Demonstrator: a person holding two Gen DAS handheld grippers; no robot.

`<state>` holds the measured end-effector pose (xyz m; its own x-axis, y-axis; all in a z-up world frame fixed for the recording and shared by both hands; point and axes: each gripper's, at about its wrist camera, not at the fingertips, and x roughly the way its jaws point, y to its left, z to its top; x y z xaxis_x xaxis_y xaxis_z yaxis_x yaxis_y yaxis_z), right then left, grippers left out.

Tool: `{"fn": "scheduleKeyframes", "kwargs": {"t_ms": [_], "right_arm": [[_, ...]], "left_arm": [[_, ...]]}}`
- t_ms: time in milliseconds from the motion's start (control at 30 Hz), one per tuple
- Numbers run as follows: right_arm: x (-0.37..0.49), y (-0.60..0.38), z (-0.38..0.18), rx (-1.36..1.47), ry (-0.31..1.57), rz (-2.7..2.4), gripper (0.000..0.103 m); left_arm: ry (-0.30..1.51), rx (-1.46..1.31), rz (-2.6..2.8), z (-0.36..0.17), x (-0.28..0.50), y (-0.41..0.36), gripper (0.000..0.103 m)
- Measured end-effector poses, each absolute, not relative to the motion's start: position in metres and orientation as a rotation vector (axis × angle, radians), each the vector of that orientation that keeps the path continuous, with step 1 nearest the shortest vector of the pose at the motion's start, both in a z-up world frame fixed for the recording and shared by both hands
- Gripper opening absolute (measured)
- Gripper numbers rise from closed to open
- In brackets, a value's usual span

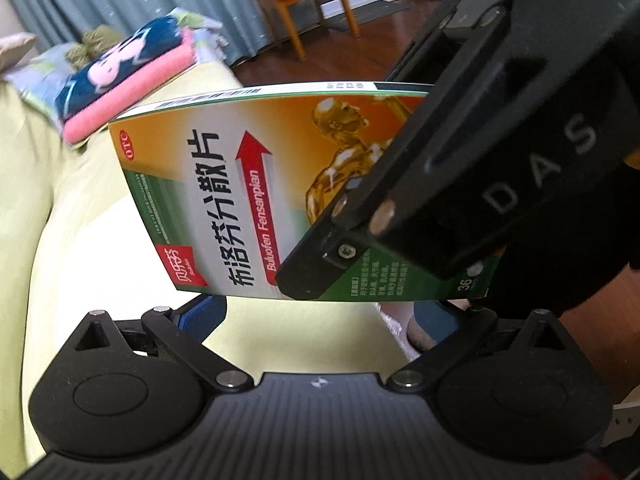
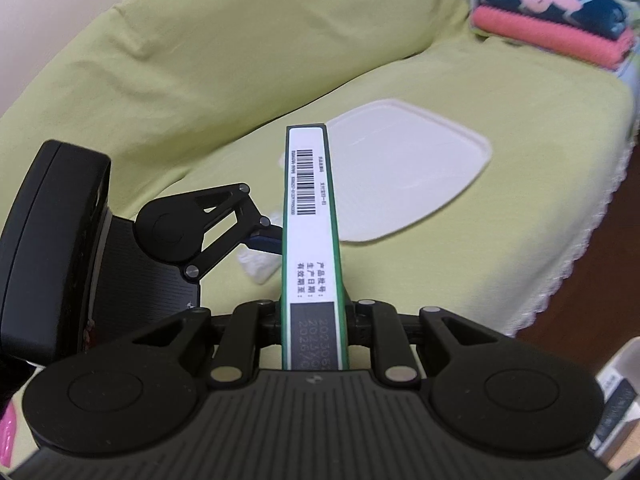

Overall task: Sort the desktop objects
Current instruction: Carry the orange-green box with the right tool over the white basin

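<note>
We see the right gripper (image 2: 314, 320) closed with its fingers on the two broad faces of a flat green, orange and white cardboard medicine box (image 1: 256, 196), so it has the box in a firm pinch and holds it in the air above a surface draped in yellow-green cloth (image 2: 192, 60). In the right wrist view the box stands on edge between the fingers and runs away from the camera, showing its narrow white side with a barcode and printed dates. In the left wrist view we see the printed front of the same box with its red arrow and golden figure, and the black body of the right gripper comes in from the upper right and covers the right part of that face. The left gripper (image 1: 320, 312) is just below the near edge of the box; its blue-padded fingers (image 1: 204, 316) are spread wide apart and hold nothing. A white rounded plastic lid (image 2: 408, 176) lies flat on the cloth, beyond and to the right of the box. Far off, a stack of folded pink and dark blue towels (image 2: 556, 20) rests on the same cloth, and a wooden chair (image 1: 304, 4) stands on the dark floor.
</note>
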<state>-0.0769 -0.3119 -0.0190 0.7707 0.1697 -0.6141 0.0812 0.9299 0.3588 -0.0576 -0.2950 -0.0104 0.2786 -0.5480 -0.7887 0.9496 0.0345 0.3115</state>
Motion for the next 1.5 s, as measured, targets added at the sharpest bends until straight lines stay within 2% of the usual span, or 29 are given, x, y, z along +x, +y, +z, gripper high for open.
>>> {"fn": "scheduleKeyframes", "kwargs": {"t_ms": [433,867,1000,1233,1500], "right_arm": [[-0.175,-0.385,0.000,0.386,0.637,-0.226,0.016],[-0.240,-0.456,-0.052,0.519,0.719,-0.479,0.016],[-0.251,-0.471,-0.073,0.556,0.738,-0.536,0.016],[-0.262,-0.485,-0.114,0.649,0.780,-0.578,0.016],[-0.259,-0.489,-0.141,0.731,0.780,-0.607,0.016]], "left_arm": [[0.367,1.021,-1.431,0.010,-0.136,-0.394,0.101],[0.382,1.085,-1.633,-0.053,-0.214,-0.497,0.101],[0.409,1.086,-1.670,-0.076,-0.209,-0.536,0.101],[0.463,1.075,-1.691,-0.118,-0.214,-0.553,0.101],[0.430,1.091,-1.639,-0.133,-0.211,-0.550,0.100]]}}
